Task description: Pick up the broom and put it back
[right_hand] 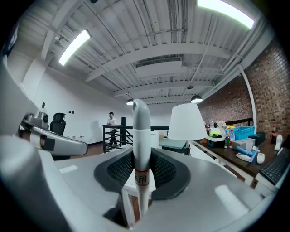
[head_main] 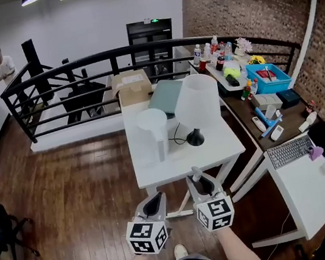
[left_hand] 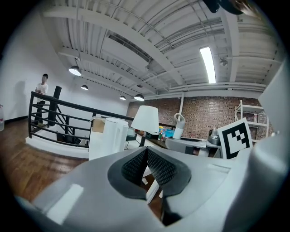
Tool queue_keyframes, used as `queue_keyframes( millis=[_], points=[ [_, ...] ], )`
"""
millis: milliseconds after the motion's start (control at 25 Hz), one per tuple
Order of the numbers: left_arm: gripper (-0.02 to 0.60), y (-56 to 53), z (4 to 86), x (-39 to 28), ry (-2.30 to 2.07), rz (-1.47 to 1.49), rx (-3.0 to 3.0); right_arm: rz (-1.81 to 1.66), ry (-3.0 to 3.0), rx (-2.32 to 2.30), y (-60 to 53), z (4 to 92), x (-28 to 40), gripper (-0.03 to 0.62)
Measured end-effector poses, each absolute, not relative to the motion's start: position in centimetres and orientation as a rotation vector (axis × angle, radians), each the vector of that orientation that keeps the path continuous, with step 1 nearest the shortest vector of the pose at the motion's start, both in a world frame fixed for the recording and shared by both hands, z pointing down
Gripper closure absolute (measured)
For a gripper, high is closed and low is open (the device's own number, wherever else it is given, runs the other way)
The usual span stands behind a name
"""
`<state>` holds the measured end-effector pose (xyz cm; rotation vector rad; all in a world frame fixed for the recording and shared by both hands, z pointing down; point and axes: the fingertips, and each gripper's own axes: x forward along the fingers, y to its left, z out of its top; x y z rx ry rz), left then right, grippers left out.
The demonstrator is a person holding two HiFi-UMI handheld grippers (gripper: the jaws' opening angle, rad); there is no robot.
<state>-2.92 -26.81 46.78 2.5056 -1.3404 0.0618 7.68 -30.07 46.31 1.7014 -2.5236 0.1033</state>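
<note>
My right gripper (head_main: 202, 182) is shut on the broom's grey-white handle (right_hand: 140, 131), which stands upright between its pads and carries a small label below them. The handle's rounded end (head_main: 195, 172) pokes up just past the jaws in the head view. A pale piece (head_main: 180, 214) lies on the wooden floor between the two grippers; I cannot tell whether it belongs to the broom. My left gripper (head_main: 156, 200) hangs beside the right one, at its left. Its pads (left_hand: 156, 165) meet at the tips with nothing between them.
A white table (head_main: 215, 148) stands straight ahead with a lamp (head_main: 197, 99) and a white cylinder (head_main: 153, 131) on it. A cluttered desk with a keyboard (head_main: 289, 151) runs along the right. A black railing (head_main: 78, 66) lies behind; a person (head_main: 2, 63) stands far left.
</note>
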Motion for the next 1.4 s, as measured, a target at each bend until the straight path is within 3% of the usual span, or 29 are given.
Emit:
queue_keyframes(
  millis=[880,1400],
  points=[
    [0.577,-23.3,45.6,-2.0,-1.289,0.036,2.555,0.080,-2.450,1.812,-22.3,43.0,9.2,0.497],
    [0.577,-24.0,45.2,-0.8,-1.250,0.034,2.584,0.067,-2.458,1.834,-23.2,42.9,9.2,0.499]
  ],
)
